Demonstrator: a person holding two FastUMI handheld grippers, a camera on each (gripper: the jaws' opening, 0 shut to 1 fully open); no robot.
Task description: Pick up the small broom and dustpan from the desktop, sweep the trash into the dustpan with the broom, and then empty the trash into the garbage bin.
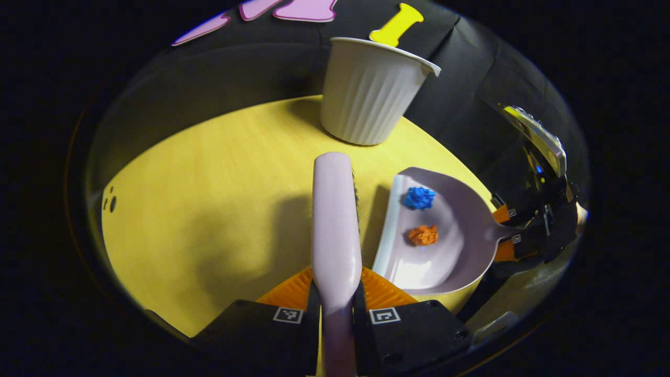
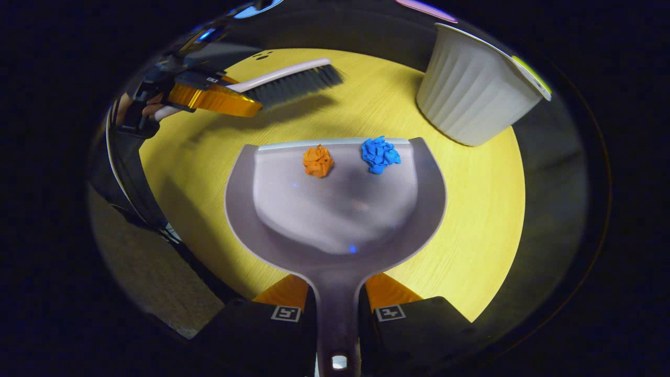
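Note:
My left gripper [image 1: 336, 293] is shut on the handle of the pale pink broom [image 1: 335, 214], which points forward over the yellow table. In the right gripper view the broom [image 2: 285, 84] shows its dark bristles at the far left, held by the left gripper [image 2: 209, 97]. My right gripper [image 2: 336, 296] is shut on the handle of the grey-lilac dustpan [image 2: 335, 209]. An orange paper ball [image 2: 317, 161] and a blue paper ball [image 2: 380, 154] lie inside the dustpan near its front lip. In the left gripper view the dustpan [image 1: 450, 246] sits right of the broom, holding the blue ball [image 1: 419, 198] and the orange ball [image 1: 423, 235].
A white ribbed garbage bin [image 1: 369, 94] stands upright at the far edge of the round yellow table [image 1: 209, 199]; it appears at the upper right as bin [image 2: 473, 86] in the right gripper view. The table edge and carpeted floor [image 2: 157, 277] lie to the left.

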